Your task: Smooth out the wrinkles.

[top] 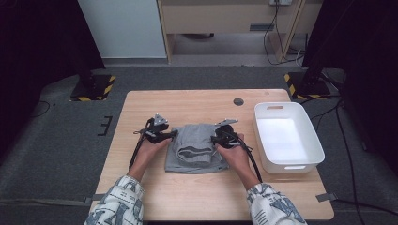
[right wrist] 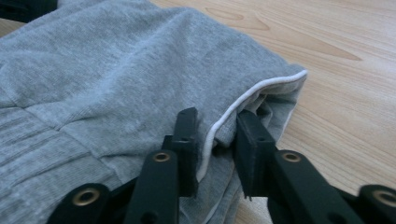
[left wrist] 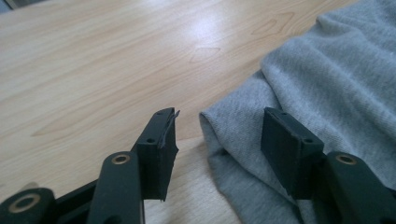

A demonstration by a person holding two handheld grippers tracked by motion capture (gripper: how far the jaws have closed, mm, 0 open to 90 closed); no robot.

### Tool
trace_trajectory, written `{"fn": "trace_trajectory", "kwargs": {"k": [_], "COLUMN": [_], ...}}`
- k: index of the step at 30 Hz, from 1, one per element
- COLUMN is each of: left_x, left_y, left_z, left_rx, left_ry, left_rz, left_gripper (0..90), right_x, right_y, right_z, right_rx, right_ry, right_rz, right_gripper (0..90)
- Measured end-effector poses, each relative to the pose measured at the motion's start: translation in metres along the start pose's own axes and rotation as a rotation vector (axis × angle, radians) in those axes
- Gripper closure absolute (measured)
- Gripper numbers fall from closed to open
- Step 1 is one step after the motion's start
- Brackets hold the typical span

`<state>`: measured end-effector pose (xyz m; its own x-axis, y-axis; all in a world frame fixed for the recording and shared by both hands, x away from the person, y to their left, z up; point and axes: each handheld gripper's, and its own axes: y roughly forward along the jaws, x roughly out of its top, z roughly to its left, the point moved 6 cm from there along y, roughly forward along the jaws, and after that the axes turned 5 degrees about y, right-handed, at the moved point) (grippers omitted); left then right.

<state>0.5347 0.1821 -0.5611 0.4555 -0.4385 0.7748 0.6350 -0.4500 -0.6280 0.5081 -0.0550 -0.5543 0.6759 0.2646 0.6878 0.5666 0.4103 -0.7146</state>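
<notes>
A folded grey garment (top: pixel 197 147) lies in the middle of the wooden table (top: pixel 197 101). My left gripper (top: pixel 171 136) is at its left edge. In the left gripper view the gripper (left wrist: pixel 220 114) stands open, with a rolled fold of the grey garment (left wrist: pixel 327 79) between the jaws, and the pads are clear of it. At the garment's right edge is my right gripper (top: pixel 217 139). In the right gripper view the gripper (right wrist: pixel 217 116) is closed narrow on a white-trimmed edge of the garment (right wrist: pixel 116 70), with cloth bunched between the pads.
A white plastic bin (top: pixel 309 140) stands empty at the right of the table, close to my right hand. Bare wood runs along the far and near sides. Black stands with yellow-striped bases sit on the floor beyond the table.
</notes>
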Motion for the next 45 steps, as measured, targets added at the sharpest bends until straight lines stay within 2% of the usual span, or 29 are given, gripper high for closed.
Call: {"fn": "trace_trajectory", "kwargs": {"k": [2, 7, 11, 14, 16, 17, 18, 21, 26, 31, 32, 36, 39, 40, 41, 43, 44, 45], "left_x": [-0.002, -0.004, -0.004, -0.004, -0.002, -0.002, -0.001, 0.003, 0.012, 0.021, 0.024, 0.027, 0.025, 0.025, 0.024, 0.021, 0.021, 0.022], "left_y": [0.004, 0.008, 0.006, 0.005, 0.003, 0.003, 0.002, -0.003, -0.015, -0.023, -0.024, -0.020, -0.016, -0.016, -0.015, -0.016, -0.018, -0.021], "left_z": [-0.001, -0.004, -0.004, -0.004, -0.005, -0.005, -0.005, -0.005, 0.003, 0.014, 0.018, 0.019, 0.018, 0.018, 0.019, 0.021, 0.022, 0.023], "left_rx": [-0.012, -0.047, -0.051, -0.055, -0.050, -0.050, -0.052, -0.049, -0.026, 0.015, 0.027, 0.015, 0.013, 0.013, 0.018, 0.045, 0.054, 0.064], "left_ry": [0.002, -0.003, -0.022, -0.036, -0.025, -0.025, -0.032, -0.046, -0.041, -0.050, -0.059, -0.055, -0.039, -0.039, -0.043, -0.048, -0.052, -0.055], "left_rz": [0.008, 0.019, 0.029, 0.029, 0.033, 0.033, 0.030, 0.013, -0.010, -0.036, -0.040, -0.025, -0.009, -0.009, -0.005, -0.009, -0.014, -0.020], "left_gripper": [44.7, 55.9, 71.3, 80.4, 83.1, 83.5, 84.1, 84.8, 85.7, 86.2, 86.2, 86.0, 85.3, 85.0, 83.4, 73.2, 66.3, 60.6], "right_x": [0.000, -0.001, -0.001, 0.000, 0.000, 0.000, 0.000, -0.001, 0.003, 0.009, 0.012, 0.016, 0.012, 0.012, 0.009, 0.007, 0.005, 0.006], "right_y": [0.001, 0.001, 0.001, 0.000, -0.003, -0.003, -0.005, -0.005, -0.014, -0.025, -0.029, -0.029, -0.025, -0.025, -0.022, -0.019, -0.018, -0.018], "right_z": [0.002, 0.005, 0.005, 0.004, 0.002, 0.002, 0.002, 0.003, 0.001, -0.012, -0.020, -0.019, -0.009, -0.009, -0.001, 0.002, 0.003, 0.002], "right_rx": [0.000, 0.000, 0.001, -0.003, -0.009, -0.009, -0.002, 0.002, -0.018, -0.047, -0.047, -0.052, -0.001, -0.001, 0.025, 0.042, 0.053, 0.043], "right_ry": [-0.001, -0.020, -0.021, -0.005, 0.021, 0.021, 0.025, 0.009, -0.017, -0.006, 0.015, 0.014, 0.003, 0.003, -0.017, -0.026, -0.020, -0.020], "right_rz": [0.001, 0.000, -0.001, -0.002, -0.019, -0.019, -0.026, -0.029, -0.038, -0.056, -0.073, -0.079, -0.058, -0.058, -0.052, -0.036, -0.025, -0.027], "right_gripper": [76.1, 78.2, 78.3, 75.3, 68.3, 68.3, 74.6, 81.3, 84.3, 85.2, 85.3, 85.3, 84.9, 84.9, 84.4, 80.9, 76.4, 71.7]}}
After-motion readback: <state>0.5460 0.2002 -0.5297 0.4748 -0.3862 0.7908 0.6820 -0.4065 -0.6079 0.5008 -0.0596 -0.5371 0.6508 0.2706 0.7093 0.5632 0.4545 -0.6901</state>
